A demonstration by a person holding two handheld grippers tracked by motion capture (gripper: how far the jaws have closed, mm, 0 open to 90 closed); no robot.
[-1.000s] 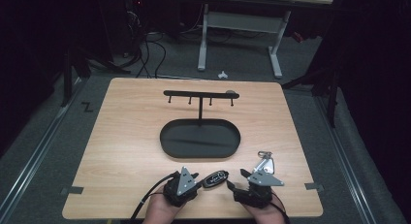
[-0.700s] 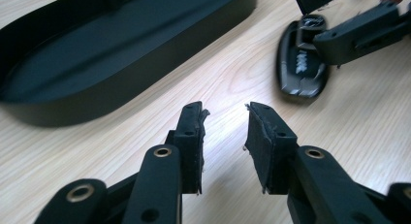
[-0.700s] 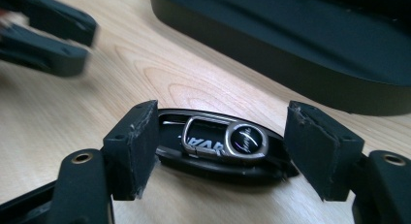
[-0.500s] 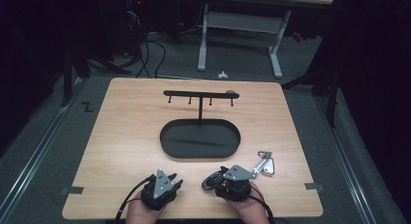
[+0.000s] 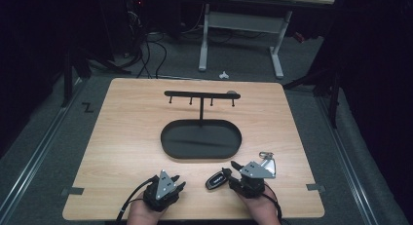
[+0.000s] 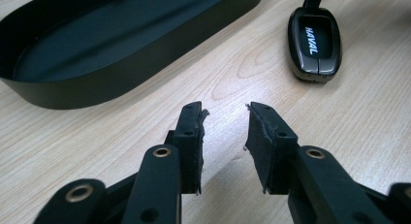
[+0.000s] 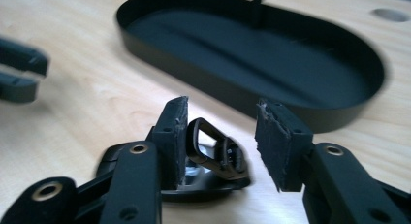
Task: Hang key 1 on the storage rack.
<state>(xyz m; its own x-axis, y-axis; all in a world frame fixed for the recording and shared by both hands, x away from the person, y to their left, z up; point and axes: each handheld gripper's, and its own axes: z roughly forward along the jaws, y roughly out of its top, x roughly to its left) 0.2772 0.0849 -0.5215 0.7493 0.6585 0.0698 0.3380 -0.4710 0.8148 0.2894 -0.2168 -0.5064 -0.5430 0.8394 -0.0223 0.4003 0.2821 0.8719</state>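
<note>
Both grippers had shifted since half a second earlier: the left gripper [image 5: 176, 184] sat nearer the table's front edge, while the right gripper [image 5: 233, 167] had drawn rightward, uncovering the key fob [image 5: 217, 179] on the wooden table [image 5: 122, 137].

Relative to the oval black tray [image 5: 168, 144], the fob lay just in front, toward the person, with its metal ring [image 7: 209, 146] standing up between the right gripper's wide-spread jaws. The left gripper's jaws stood moderately apart around nothing (bare wood beneath them).

Closing there could pinch only the thin ring, letting the fob swing or slip out; its glossy shell [image 6: 314, 42] might also skid against the tray wall. A hook rack [image 5: 200, 94] rose behind the tray.
</note>
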